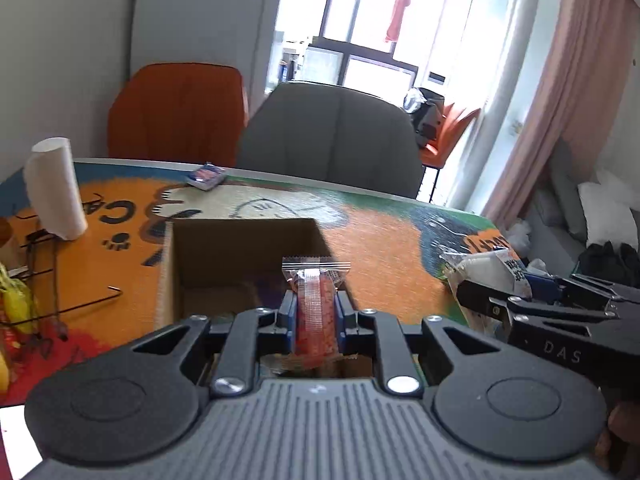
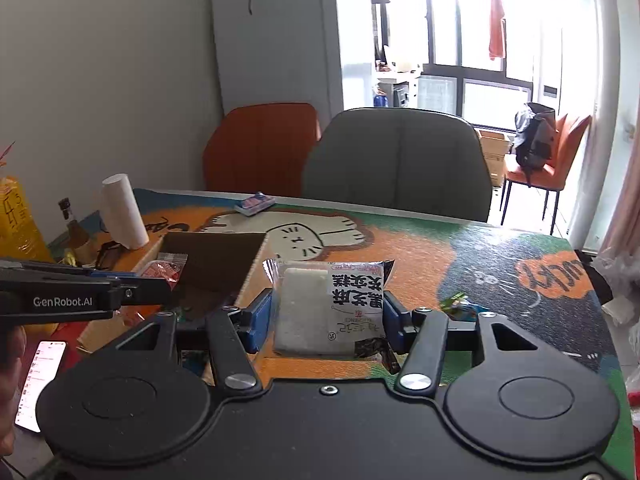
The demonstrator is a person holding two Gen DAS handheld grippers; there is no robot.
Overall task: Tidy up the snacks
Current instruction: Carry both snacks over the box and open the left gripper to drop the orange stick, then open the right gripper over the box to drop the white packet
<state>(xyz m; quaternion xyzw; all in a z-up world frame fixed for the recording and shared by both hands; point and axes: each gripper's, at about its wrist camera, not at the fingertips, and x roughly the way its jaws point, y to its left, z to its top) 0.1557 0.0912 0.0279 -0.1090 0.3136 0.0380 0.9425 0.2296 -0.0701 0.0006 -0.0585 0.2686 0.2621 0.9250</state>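
Note:
My left gripper [image 1: 315, 312] is shut on a small red snack packet [image 1: 316, 308] and holds it over the open cardboard box [image 1: 176, 264]. It also shows in the right wrist view [image 2: 160, 280] with the red packet [image 2: 166, 270] at the box [image 2: 216, 264]. My right gripper [image 2: 328, 316] is shut on a white rice-cake packet with black lettering [image 2: 332, 308], held above the table to the right of the box. The right gripper and its packet [image 1: 490, 270] appear at the right of the left wrist view.
A colourful cat-print mat [image 2: 460, 264] covers the table. A paper roll [image 2: 122, 212], a small blue packet [image 2: 254, 203], a green wrapper [image 2: 456, 304], bottles [image 2: 76, 228], and a phone [image 2: 40, 384] lie around. Grey [image 2: 396, 160] and orange [image 2: 260, 144] chairs stand behind.

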